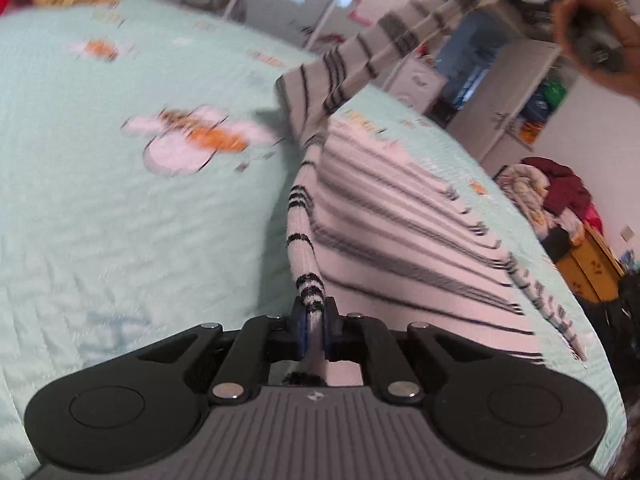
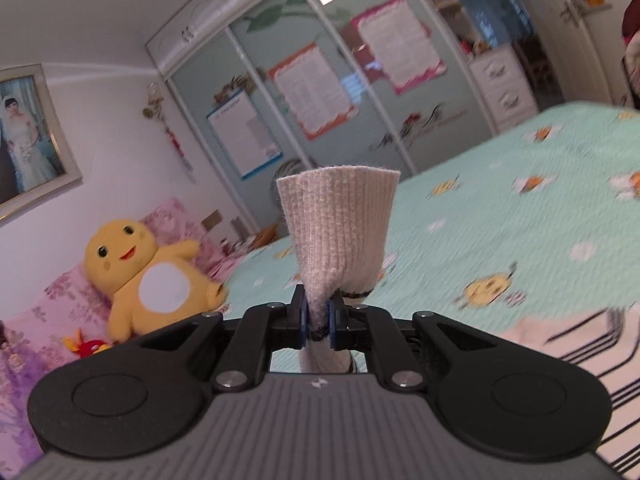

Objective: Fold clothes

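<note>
Pinching a striped edge of the sweater (image 1: 400,216), the left gripper (image 1: 315,320) has its jaws pressed on the knit near the camera. The right gripper (image 2: 319,322) clamps a ribbed cuff (image 2: 338,232) that stands upright. The sweater lies across the bedspread (image 1: 120,220), its far part lifted; a plush toy (image 2: 148,276) sits far left.

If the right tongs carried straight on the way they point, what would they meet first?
Beyond the ribbed cuff they grip, the right tongs probably meet the wardrobe doors across the bed; depth is unclear.
</note>
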`<action>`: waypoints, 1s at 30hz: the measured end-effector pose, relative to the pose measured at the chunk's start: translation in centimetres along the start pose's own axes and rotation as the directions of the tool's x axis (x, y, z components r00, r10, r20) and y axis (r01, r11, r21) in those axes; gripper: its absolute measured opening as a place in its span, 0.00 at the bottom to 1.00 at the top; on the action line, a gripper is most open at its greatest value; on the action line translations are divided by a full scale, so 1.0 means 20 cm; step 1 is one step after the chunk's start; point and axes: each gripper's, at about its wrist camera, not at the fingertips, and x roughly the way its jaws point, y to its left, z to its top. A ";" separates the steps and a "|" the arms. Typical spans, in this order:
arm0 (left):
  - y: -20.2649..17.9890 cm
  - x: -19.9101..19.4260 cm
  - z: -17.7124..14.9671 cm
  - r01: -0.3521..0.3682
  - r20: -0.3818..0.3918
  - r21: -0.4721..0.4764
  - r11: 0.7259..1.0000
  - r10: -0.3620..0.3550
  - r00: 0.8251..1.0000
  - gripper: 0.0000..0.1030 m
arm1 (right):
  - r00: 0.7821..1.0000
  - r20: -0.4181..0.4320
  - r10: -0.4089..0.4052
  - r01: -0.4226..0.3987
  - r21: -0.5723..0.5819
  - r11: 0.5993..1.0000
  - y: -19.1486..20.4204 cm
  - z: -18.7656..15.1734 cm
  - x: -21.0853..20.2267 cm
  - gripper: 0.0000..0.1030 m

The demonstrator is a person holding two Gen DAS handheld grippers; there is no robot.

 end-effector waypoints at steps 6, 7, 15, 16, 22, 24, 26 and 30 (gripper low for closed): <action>-0.23 0.01 0.03 -0.011 0.012 0.167 0.986 0.009 1.000 0.06 | 0.991 0.101 -0.093 0.091 0.025 0.996 -0.30 0.13 -0.15 0.09; -0.28 0.03 0.02 -0.008 -0.002 0.201 0.980 0.009 1.000 0.06 | 0.987 0.115 -0.115 0.111 0.034 0.993 -0.37 0.14 -0.18 0.09; -0.47 0.24 -0.14 -0.054 -0.097 0.400 0.915 0.100 0.990 0.07 | 0.943 0.137 -0.303 0.291 0.103 0.951 -0.96 0.03 -0.34 0.09; -0.48 0.25 -0.16 -0.068 -0.085 0.419 0.905 0.114 0.990 0.07 | 0.940 0.128 -0.316 0.303 0.108 0.947 -1.01 0.00 -0.35 0.09; -0.45 0.22 -0.14 -0.038 -0.089 0.327 0.944 0.071 0.994 0.26 | 0.941 0.125 -0.313 0.305 0.078 0.949 -1.17 -0.12 -0.43 0.09; -0.41 0.14 -0.12 0.029 -0.086 0.236 0.971 -0.009 0.996 0.37 | 0.942 0.124 -0.312 0.306 0.068 0.950 -1.22 -0.16 -0.45 0.10; -0.39 0.06 -0.12 0.087 -0.073 0.159 0.983 -0.076 0.994 0.42 | 0.944 0.074 -0.322 0.318 0.066 0.946 -1.30 -0.19 -0.43 0.15; -0.34 -0.15 -0.11 0.125 -0.017 0.095 0.988 -0.124 0.992 0.49 | 0.913 -0.112 -0.393 0.407 0.166 0.898 -1.56 -0.31 -0.39 0.53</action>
